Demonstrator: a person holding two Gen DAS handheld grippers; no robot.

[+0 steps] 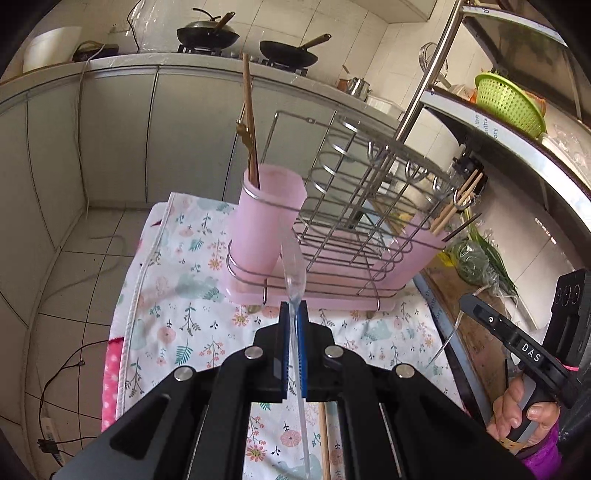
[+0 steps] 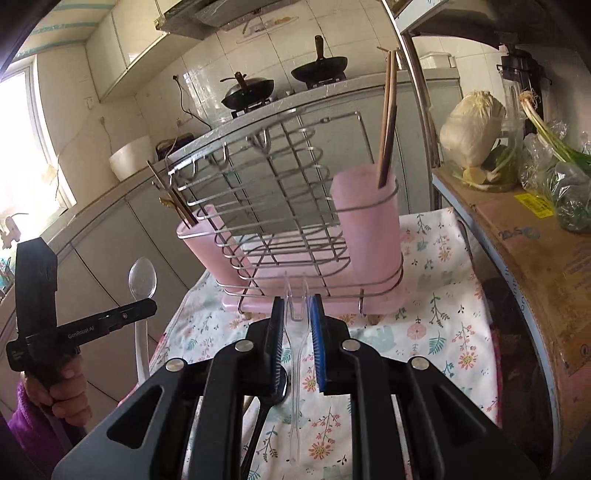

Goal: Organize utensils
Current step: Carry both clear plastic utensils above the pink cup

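My left gripper point(image 1: 292, 308) is shut on a clear plastic spoon point(image 1: 291, 269), held just in front of the wire rack point(image 1: 354, 206) on its pink tray. The spoon's bowl also shows in the right wrist view point(image 2: 142, 277). My right gripper point(image 2: 298, 306) is shut on a clear plastic fork point(image 2: 296, 299), tines up, in front of the rack point(image 2: 280, 199). A pink cup point(image 1: 267, 218) at the rack's left end holds brown chopsticks point(image 1: 249, 122). Another pink cup point(image 1: 424, 240) at the far end holds light wooden chopsticks point(image 1: 458, 206).
The rack stands on a floral cloth point(image 1: 192, 295). A wooden chopstick point(image 1: 324, 439) and a black utensil point(image 2: 258, 417) lie on the cloth under the grippers. A metal shelf point(image 1: 517, 147) with a green basket point(image 1: 508, 101) and vegetables point(image 2: 476, 129) stands at the right. Woks point(image 1: 207, 33) sit on the far counter.
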